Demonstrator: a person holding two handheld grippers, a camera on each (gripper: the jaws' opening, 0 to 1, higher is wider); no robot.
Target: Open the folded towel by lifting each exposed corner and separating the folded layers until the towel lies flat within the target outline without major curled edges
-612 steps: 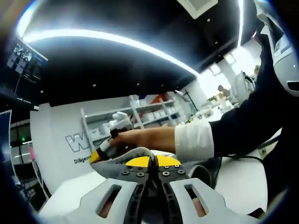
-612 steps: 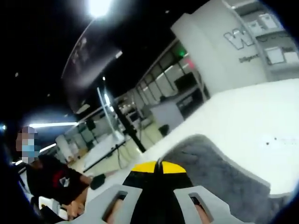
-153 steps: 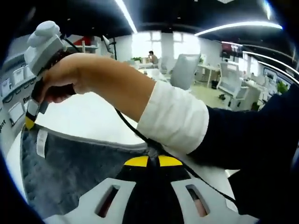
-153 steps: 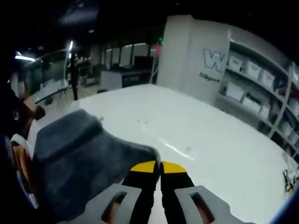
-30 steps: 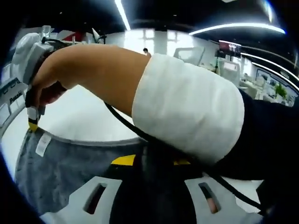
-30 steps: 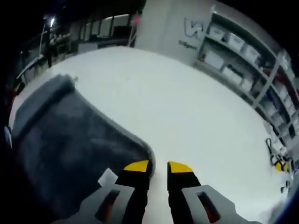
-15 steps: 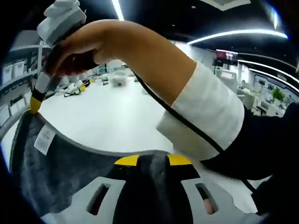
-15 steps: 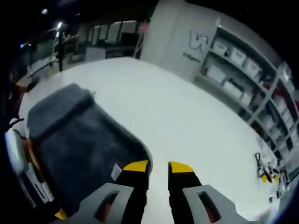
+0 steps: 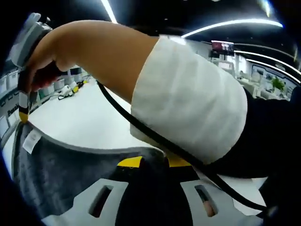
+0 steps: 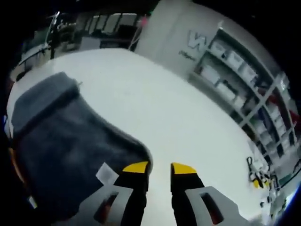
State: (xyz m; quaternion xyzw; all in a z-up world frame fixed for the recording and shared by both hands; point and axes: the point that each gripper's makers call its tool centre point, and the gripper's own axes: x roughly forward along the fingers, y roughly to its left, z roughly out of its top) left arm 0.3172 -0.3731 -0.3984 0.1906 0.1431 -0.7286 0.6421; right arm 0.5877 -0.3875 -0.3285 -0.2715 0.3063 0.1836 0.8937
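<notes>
The grey towel (image 9: 61,174) lies spread on the white table (image 9: 94,122), its white label (image 9: 31,140) near one corner. My left gripper (image 9: 154,162) stands open, and the towel's pale edge runs in between its yellow tips. A hand holds my right gripper (image 9: 22,115) at the labelled corner, tips down against the cloth. In the right gripper view, the right gripper (image 10: 160,168) is open with bare table (image 10: 155,108) showing in the gap. Its left fingertip (image 10: 135,167) sits at the towel (image 10: 61,141) corner, next to the label (image 10: 107,174).
A bare forearm and white cuff (image 9: 188,108) cross above the left jaws, with a black cable (image 9: 141,129) hanging beneath. Shelving with boxes (image 10: 235,75) lines the wall beyond the table. Small tools (image 10: 256,176) lie at the table's far right side.
Both grippers were shut on the towel five seconds ago and have since parted their jaws. Over the last second, only the views shifted; the towel stays put.
</notes>
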